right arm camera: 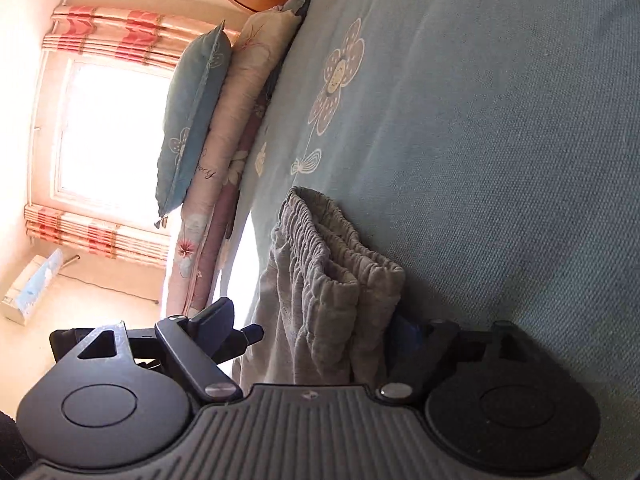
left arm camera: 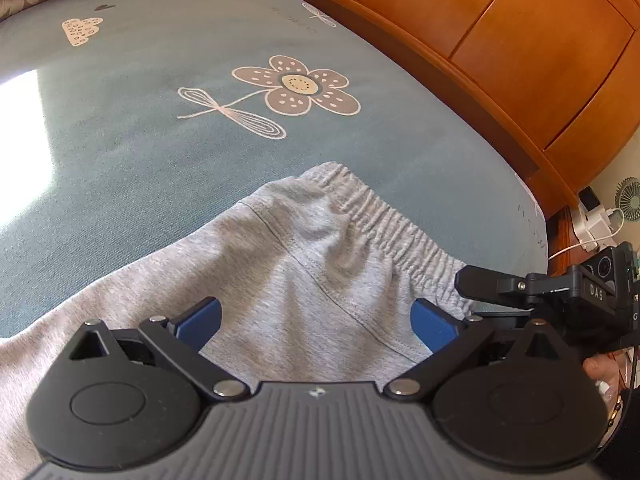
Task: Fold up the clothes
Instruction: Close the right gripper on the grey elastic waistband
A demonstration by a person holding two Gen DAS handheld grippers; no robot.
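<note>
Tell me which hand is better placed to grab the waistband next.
Right, probably. The right tongs stand open astride the grey shorts at the elastic waistband. The left tongs are open over the seam, further from it.

We lose the grey trousers (left arm camera: 304, 264) under the left gripper's body at the near edge of the left wrist view, so their legs stay unseen. In the right wrist view the right gripper (right arm camera: 320, 332) has its right finger hidden behind the bunched waistband (right arm camera: 320, 240). The window (right arm camera: 116, 132) is washed out to white. The wooden headboard (left arm camera: 500, 40) is cut off at the top edge.
</note>
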